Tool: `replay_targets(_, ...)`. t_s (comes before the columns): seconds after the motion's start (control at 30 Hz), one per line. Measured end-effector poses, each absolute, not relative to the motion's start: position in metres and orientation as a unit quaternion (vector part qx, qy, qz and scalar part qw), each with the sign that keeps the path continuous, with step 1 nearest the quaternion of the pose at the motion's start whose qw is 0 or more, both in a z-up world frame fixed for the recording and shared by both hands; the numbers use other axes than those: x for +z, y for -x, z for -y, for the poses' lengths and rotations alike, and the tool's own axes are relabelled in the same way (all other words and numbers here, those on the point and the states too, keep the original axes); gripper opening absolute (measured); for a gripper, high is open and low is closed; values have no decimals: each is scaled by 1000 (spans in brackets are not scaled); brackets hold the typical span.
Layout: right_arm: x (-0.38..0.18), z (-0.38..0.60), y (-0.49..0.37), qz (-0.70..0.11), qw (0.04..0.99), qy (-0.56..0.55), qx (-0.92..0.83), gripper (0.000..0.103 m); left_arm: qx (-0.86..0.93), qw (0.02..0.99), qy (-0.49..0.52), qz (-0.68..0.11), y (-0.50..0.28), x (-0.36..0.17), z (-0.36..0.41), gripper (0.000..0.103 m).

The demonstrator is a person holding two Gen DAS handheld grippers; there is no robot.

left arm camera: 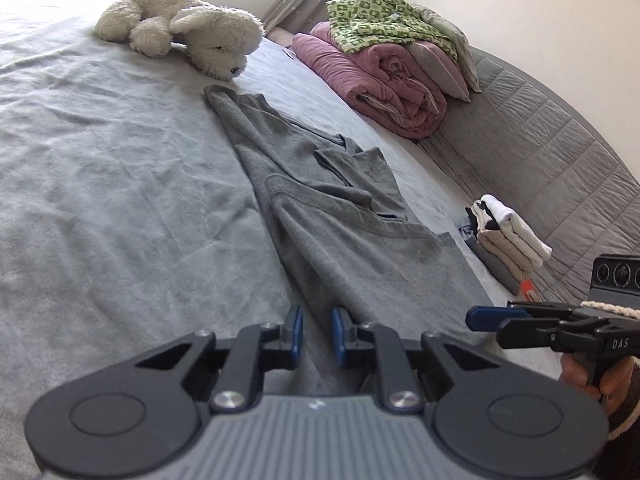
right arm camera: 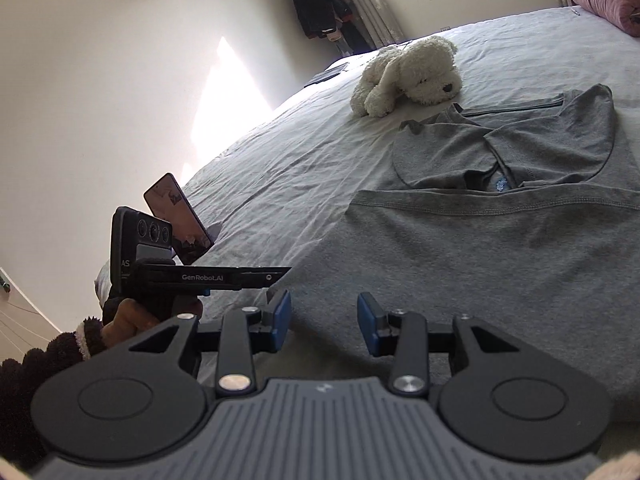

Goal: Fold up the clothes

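Blue-padded left tongs (left arm camera: 316, 334) sit lowest in the left wrist view, their jaws drawn close together with a narrow gap over the near hem of the grey T-shirt (left arm camera: 320, 200); whether the pads actually pinch cloth I cannot tell. To their right, the right tongs (right arm camera: 324, 322) stand spread apart above the same hem, nothing between them. The shirt lies on the bed (left arm camera: 100, 160), stretching away from the tongs toward the far side, its sleeves already turned inward and its bottom part smooth. It looks like soft, light jersey: limp, apt to sag and crease, not slippery, best taken by a pinch at the two hem corners so that the lower half can be carried up over the chest in one sheet. Left of the shirt the sheet is bare and rumpled; a white plush dog (left arm camera: 180, 28) lies just beyond the collar end and could be brushed if the fold travels far. Further right sit a rolled pink quilt (left arm camera: 380, 80) with a green patterned garment (left arm camera: 384, 20) on top, and a small stack of folded clothes (left arm camera: 508, 236) near the bed's edge, well apart from the shirt.
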State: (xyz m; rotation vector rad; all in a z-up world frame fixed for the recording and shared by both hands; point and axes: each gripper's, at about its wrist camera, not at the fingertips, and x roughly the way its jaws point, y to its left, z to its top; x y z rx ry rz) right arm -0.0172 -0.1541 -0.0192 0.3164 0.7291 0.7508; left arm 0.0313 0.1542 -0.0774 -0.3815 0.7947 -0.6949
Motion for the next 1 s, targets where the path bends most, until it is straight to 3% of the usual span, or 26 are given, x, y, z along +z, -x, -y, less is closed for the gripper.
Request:
replay_targets(0.3,-30,123,8,-350,844,-142,380,41,-366,836,114,-392,-17,-76,-148,14)
replay_targets(0.5,-39,92,8,-347,849,-96,388,20,-374,834,90,-396,-11,-74,-147,14)
replay_targets(0.87,-66,72,1,-339,867,-46,361,11,-403,814,31,-418,9,-64,-150,9)
replay_targets(0.97,-59,74,4,-337,868,-41,362,13,-395,818,42,-416,10,-57,-155,12)
replay_targets(1.0,-57,74,5,-336,868,-40,363,21,-391,821,49,-413,10,-54,-157,13)
